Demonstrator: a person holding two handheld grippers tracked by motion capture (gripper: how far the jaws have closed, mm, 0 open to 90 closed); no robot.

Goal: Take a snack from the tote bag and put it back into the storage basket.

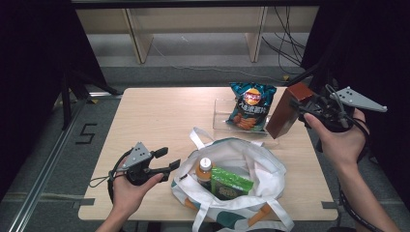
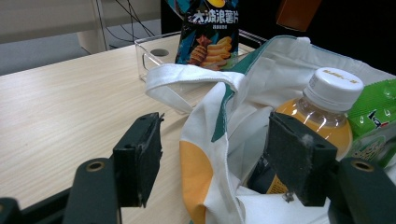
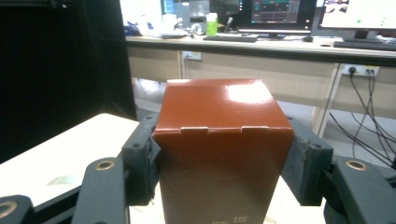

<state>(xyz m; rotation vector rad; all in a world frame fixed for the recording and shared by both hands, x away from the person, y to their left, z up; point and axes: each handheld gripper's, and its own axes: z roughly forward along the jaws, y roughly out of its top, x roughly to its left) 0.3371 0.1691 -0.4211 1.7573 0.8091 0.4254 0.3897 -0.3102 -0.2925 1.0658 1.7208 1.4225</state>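
Now: one brown box (image 3: 224, 149) | one tote bag (image 1: 241, 159) | one bottle (image 1: 205, 170)

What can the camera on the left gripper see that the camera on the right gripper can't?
The left gripper view alone shows the white tote bag, the orange drink bottle with its white cap inside it, a green snack packet, the blue chip bag standing in a clear tray, and the left gripper with its jaws open at the bag's rim.

The right gripper view alone shows the right gripper clamped on the brown box's sides, plus a desk with monitors behind.

Both show the brown box and the wooden table.
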